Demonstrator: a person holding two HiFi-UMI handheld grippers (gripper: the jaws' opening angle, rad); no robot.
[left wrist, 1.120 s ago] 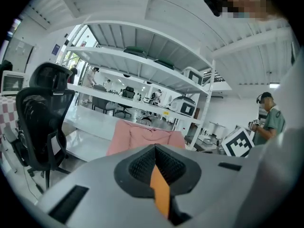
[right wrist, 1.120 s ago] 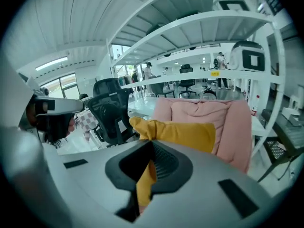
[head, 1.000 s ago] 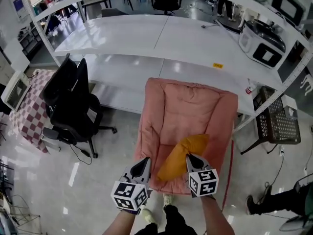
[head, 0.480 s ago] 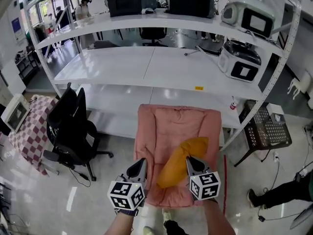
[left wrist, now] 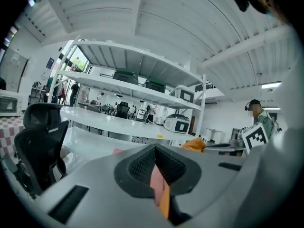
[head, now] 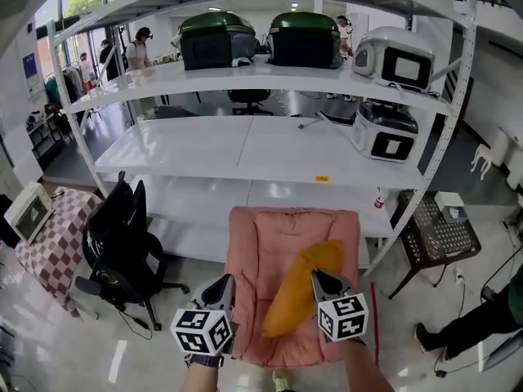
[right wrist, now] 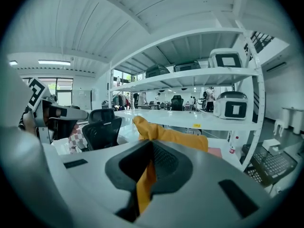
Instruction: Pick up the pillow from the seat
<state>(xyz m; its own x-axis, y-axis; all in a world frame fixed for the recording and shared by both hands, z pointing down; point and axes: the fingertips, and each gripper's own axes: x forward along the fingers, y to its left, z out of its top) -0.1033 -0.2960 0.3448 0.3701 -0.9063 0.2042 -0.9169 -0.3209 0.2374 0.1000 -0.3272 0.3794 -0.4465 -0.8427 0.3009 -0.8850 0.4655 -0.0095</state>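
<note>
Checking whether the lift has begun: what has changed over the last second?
The pillow has come up: it now reaches higher against the seat, held by the right tool. The head view has tilted up to take in the upper shelves. The right tool stays shut on the pillow; the left tool stays beside it.

Soft matt cloth — the yellow pillow (head: 298, 288) and the quilted pink seat (head: 255, 243); floor (head: 122, 349) glossy, shelf (head: 245, 149) smooth white — probably painted metal.

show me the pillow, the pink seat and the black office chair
pillow (head: 299, 288), head view, middle of its fabric
pink seat (head: 265, 235), head view, bare backrest
black office chair (head: 122, 227), head view, its backrest
</note>
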